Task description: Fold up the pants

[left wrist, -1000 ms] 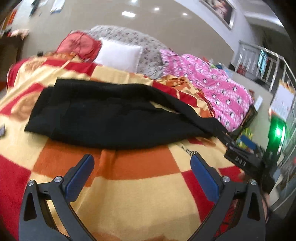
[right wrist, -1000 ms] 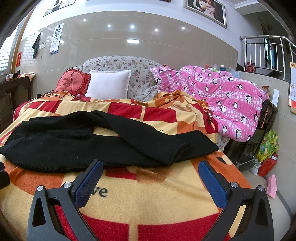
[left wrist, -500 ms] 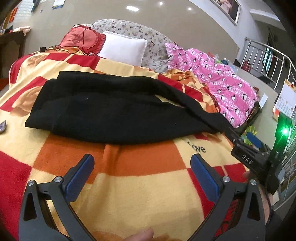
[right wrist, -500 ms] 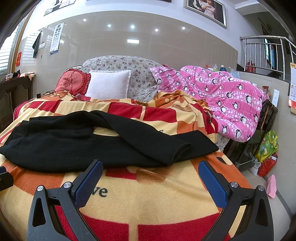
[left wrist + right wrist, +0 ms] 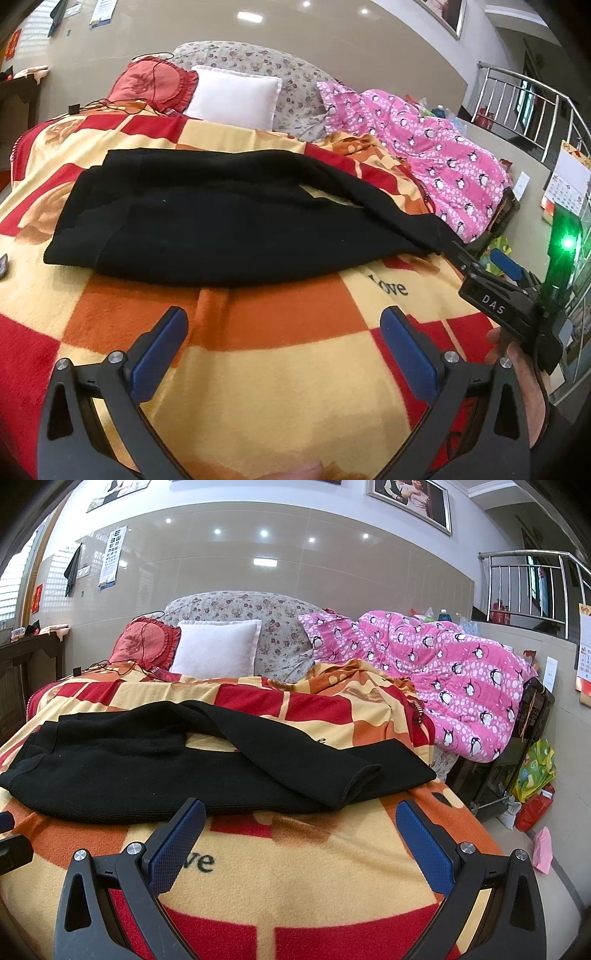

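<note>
Black pants (image 5: 221,218) lie spread across a red, orange and yellow checked blanket (image 5: 277,369) on a bed, waist to the left and leg ends to the right. They also show in the right wrist view (image 5: 166,764), with one leg crossed over the other near the right end. My left gripper (image 5: 284,343) is open and empty, above the blanket just short of the pants' near edge. My right gripper (image 5: 301,834) is open and empty, close to the leg ends. The right gripper also shows in the left wrist view (image 5: 491,280), at the pants' right end.
A white pillow (image 5: 216,648), a red cushion (image 5: 144,642) and a floral cushion (image 5: 258,620) stand at the headboard. A pink penguin quilt (image 5: 443,679) lies at the bed's right side. Bags (image 5: 532,775) sit on the floor to the right. A small dark object (image 5: 3,266) lies at the blanket's left edge.
The left gripper has tilted and shifted a little, so the pants sit higher and more level in its view. The right gripper has hardly moved. Both stay open.
</note>
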Demonstrator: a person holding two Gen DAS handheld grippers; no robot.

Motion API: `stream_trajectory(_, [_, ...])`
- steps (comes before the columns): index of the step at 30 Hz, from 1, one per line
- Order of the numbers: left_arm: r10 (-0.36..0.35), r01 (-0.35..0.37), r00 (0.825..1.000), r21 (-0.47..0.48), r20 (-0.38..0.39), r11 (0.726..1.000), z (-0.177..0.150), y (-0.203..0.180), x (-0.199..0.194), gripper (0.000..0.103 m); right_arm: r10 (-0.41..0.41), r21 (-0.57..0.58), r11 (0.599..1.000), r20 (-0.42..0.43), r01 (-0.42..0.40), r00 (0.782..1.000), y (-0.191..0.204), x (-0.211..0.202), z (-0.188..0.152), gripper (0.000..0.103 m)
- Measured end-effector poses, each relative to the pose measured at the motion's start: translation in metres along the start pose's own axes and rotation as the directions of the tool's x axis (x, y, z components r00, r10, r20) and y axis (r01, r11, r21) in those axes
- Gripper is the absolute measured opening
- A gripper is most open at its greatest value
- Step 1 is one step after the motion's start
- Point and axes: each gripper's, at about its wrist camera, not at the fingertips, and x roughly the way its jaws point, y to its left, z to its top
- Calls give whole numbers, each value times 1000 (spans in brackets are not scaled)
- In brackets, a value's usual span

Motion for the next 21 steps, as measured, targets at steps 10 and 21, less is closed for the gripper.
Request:
stream_trajectory(10, [-68,68,997,-2,30,998,2,3,-5,103,-1,-1,1000,0,1,1000,0,0,0,103])
stream_trajectory(21, [-109,108,994,63,16,992,1,-10,-7,103,-1,-1,1000,0,1,1000,0,0,0,103])
